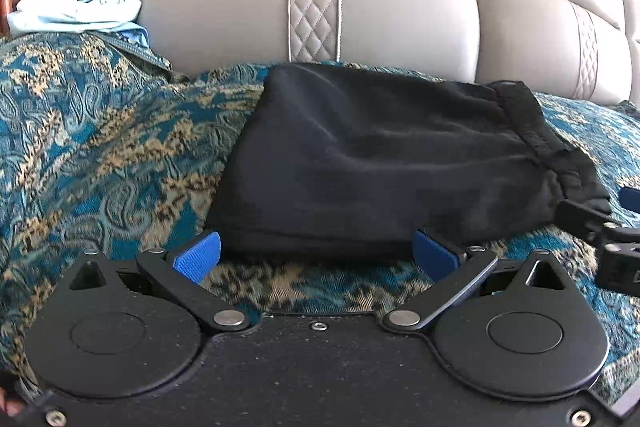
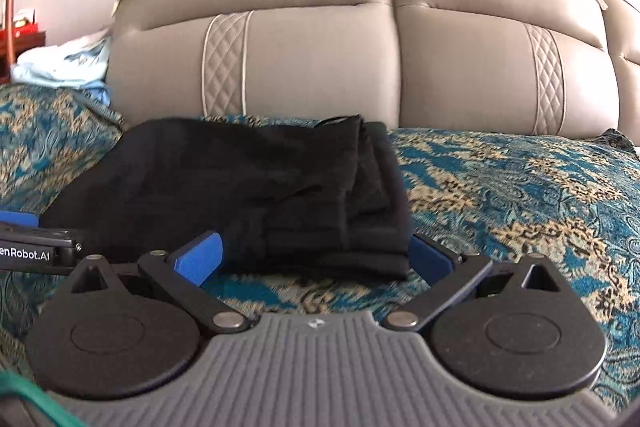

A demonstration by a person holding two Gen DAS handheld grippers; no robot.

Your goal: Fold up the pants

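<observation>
Pants (image 1: 384, 163) are lying as a compact black bundle on the patterned bedspread (image 1: 100, 147), just ahead of both pairs of fingers, and I am judging the folding to be nearly or wholly done: from the right wrist view I am seeing several stacked layers at the bundle's right end, and from the left wrist view the gathered waistband (image 1: 532, 131) is sitting at the far right edge. The left gripper (image 1: 316, 251) is hovering with its fingers (image 1: 200, 255) spread wide and holding nothing, the near edge of the bundle lying between and just beyond the tips. The right gripper (image 2: 316, 255) is doing the same, its fingers (image 2: 200, 259) splayed and empty, with the layered end of the pants just ahead of them. What I am reckoning is left, if anything, is a last squaring or pressing flat, since the top is bulging a little and the waistband end is looking ragged. Beyond the pants, the grey padded headboard (image 1: 380, 11) is rising close behind the bundle, so I am having little room to push forward. Off to the far left of the fingers some pale blue cloth (image 1: 80, 7) is lying heaped, well apart from the work. Each gripper is showing at the edge of the other's view, so they are near one another and I am minding a clash.
</observation>
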